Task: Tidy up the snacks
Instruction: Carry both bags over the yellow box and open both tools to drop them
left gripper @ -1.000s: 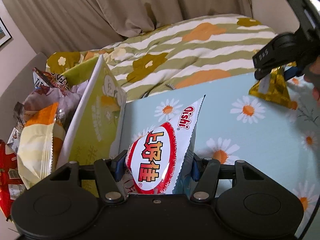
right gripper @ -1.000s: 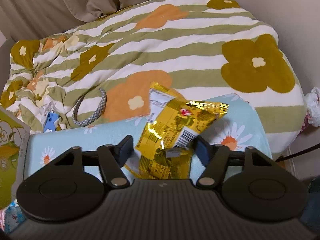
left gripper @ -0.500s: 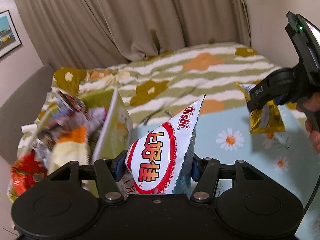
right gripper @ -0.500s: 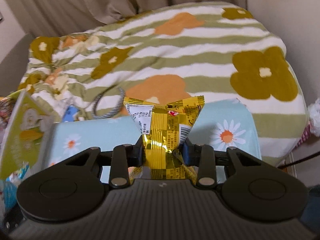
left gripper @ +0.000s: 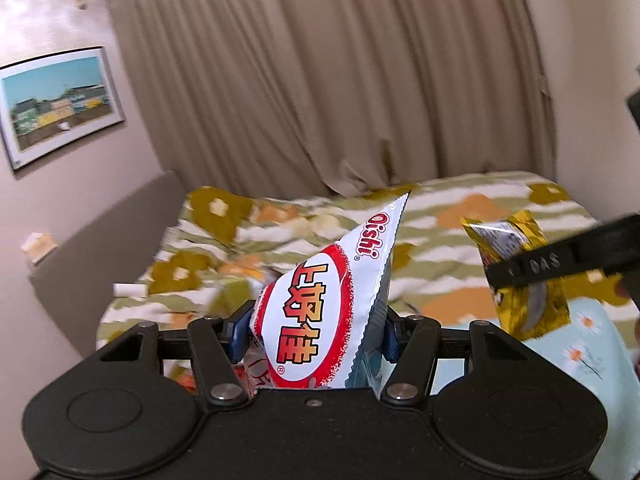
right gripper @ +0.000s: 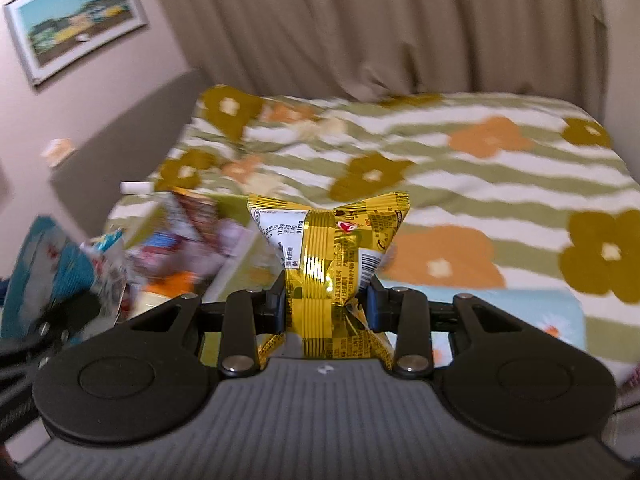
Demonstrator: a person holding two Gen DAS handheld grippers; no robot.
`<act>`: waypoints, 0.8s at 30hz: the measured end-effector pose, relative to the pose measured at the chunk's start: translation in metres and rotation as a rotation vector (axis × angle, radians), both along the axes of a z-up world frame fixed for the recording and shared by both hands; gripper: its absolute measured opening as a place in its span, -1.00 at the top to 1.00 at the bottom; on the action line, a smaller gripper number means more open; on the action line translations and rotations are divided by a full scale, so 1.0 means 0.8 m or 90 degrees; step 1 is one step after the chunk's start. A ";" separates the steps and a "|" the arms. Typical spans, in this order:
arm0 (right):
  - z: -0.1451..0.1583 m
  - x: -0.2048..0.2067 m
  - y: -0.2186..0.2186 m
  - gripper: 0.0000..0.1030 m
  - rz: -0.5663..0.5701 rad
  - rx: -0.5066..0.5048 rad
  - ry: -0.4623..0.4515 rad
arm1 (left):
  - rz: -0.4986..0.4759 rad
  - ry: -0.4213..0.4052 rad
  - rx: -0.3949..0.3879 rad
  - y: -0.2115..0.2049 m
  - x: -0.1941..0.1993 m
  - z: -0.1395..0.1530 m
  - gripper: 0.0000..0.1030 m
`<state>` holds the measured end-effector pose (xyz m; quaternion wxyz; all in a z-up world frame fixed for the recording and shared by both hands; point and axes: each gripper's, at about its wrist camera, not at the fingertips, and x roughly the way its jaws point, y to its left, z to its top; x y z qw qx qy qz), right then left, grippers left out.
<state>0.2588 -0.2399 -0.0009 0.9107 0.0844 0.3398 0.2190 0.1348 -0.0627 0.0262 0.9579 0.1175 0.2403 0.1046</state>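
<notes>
Both hands were up in the air over the bed, each with a packet. The left gripper [left gripper: 314, 332] was clenched on a white, red-ringed foil snack bag printed "Oishi" [left gripper: 320, 312], which stood nearly upright between the blue pads, its long axis running up and away from the claw to a pointed top corner. The right gripper [right gripper: 326, 308] was clamped hard on a shiny gold foil snack packet [right gripper: 328, 260], pinched in at the waist so its top flared out like a bow; its seam ran straight up from the jaws.

What mattered for the next move, I judged, was where the stash lay. A blurred heap of colourful snack bags [right gripper: 180, 236] sat low and to the left of the gold packet in the right wrist view, beside what looked like a pale green carton flap, though the blur made that hard to be sure of. That placed the heap on the left hand's side, so the white bag seemed the nearer to go in, with the gold one having to cross over.

The green-and-white striped flowered quilt [right gripper: 460, 160] and a pale blue daisy-print cloth [left gripper: 580, 344] lay beneath.
</notes>
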 end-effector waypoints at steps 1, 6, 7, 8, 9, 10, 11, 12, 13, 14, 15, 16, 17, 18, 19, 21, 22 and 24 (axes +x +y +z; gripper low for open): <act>0.008 -0.003 0.013 0.02 0.009 0.002 -0.009 | 0.004 -0.002 0.000 0.012 0.000 0.005 -0.24; 0.034 -0.013 0.076 0.02 0.031 0.010 -0.032 | 0.009 -0.009 -0.011 0.083 0.014 0.024 -0.24; 0.038 -0.014 0.089 0.02 0.033 0.011 -0.033 | 0.006 -0.007 -0.011 0.094 0.018 0.025 -0.24; 0.041 -0.015 0.101 0.02 0.035 0.013 -0.033 | 0.003 -0.003 -0.012 0.108 0.025 0.026 -0.24; 0.044 -0.014 0.115 0.02 0.037 0.014 -0.033 | -0.001 -0.002 -0.015 0.120 0.028 0.028 -0.24; 0.046 -0.012 0.130 0.02 0.039 0.013 -0.032 | -0.005 -0.001 -0.018 0.132 0.035 0.028 -0.25; 0.048 -0.009 0.144 0.02 0.039 0.011 -0.032 | -0.011 0.005 -0.020 0.145 0.043 0.028 -0.25; 0.050 -0.007 0.157 0.02 0.038 0.009 -0.031 | -0.018 0.012 -0.023 0.157 0.052 0.027 -0.25; 0.051 -0.006 0.169 0.02 0.036 0.007 -0.030 | -0.024 0.016 -0.029 0.168 0.061 0.025 -0.25; 0.052 -0.003 0.180 0.02 0.033 0.006 -0.027 | -0.034 0.024 -0.035 0.181 0.073 0.023 -0.26; 0.052 0.000 0.192 0.02 0.029 0.004 -0.025 | -0.043 0.033 -0.039 0.191 0.083 0.020 -0.26; 0.051 0.002 0.203 0.02 0.024 0.001 -0.022 | -0.052 0.039 -0.043 0.200 0.093 0.017 -0.26; 0.050 0.004 0.212 0.02 0.020 -0.002 -0.018 | -0.063 0.045 -0.048 0.209 0.101 0.014 -0.26; 0.049 0.005 0.221 0.02 0.016 -0.004 -0.014 | -0.076 0.054 -0.053 0.217 0.112 0.010 -0.26; 0.047 0.007 0.230 0.02 0.011 -0.009 -0.010 | -0.089 0.063 -0.058 0.225 0.124 0.005 -0.26; 0.043 0.010 0.245 0.02 -0.002 -0.017 -0.003 | -0.110 0.081 -0.067 0.236 0.143 -0.005 -0.26; 0.041 0.010 0.252 0.02 -0.011 -0.020 0.001 | -0.122 0.092 -0.072 0.241 0.153 -0.012 -0.27; 0.036 0.011 0.261 0.02 -0.028 -0.023 0.010 | -0.139 0.112 -0.080 0.252 0.171 -0.023 -0.34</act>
